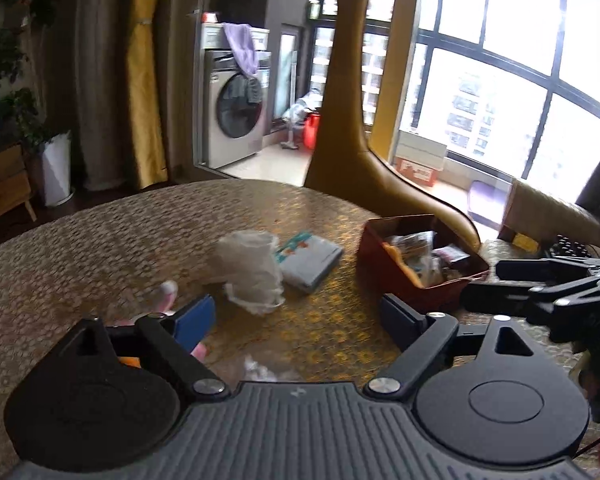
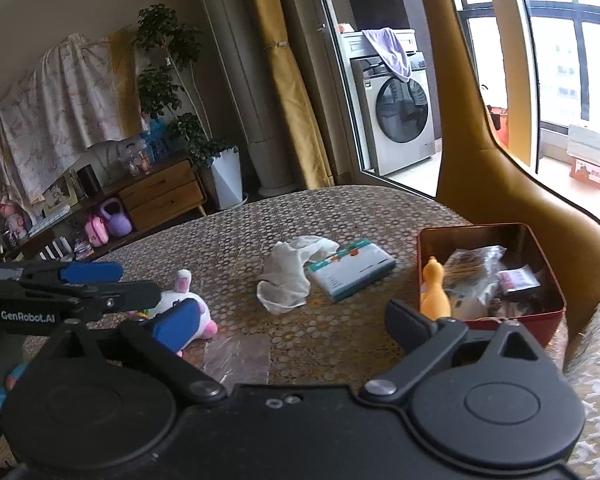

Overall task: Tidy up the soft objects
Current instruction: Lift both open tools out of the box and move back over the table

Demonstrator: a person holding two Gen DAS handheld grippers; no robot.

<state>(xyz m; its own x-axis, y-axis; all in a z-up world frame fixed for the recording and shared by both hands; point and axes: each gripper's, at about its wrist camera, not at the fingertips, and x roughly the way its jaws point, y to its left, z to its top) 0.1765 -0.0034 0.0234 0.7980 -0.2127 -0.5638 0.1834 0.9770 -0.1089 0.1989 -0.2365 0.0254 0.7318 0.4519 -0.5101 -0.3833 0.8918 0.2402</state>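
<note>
Patterned desk (image 2: 340, 216) holds a plush bunny (image 2: 184, 304) beside the spread, empty left gripper (image 1: 296, 316). Right gripper (image 2: 296, 320) spread too. Pinch the bunny's body, then lift it toward the red box (image 2: 516, 320).

Glossy red tin (image 2: 548, 316); crumpled thin white cloth (image 2: 288, 276); fuzzy plush bunny (image 2: 188, 300); smooth rubbery duck (image 2: 434, 292); glossy patterned tabletop (image 2: 260, 216).

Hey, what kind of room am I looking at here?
Most likely a home living or dining area opening onto a laundry balcony: a washing machine behind glass, a wooden sideboard with toys and a potted plant, and a patterned table.
</note>
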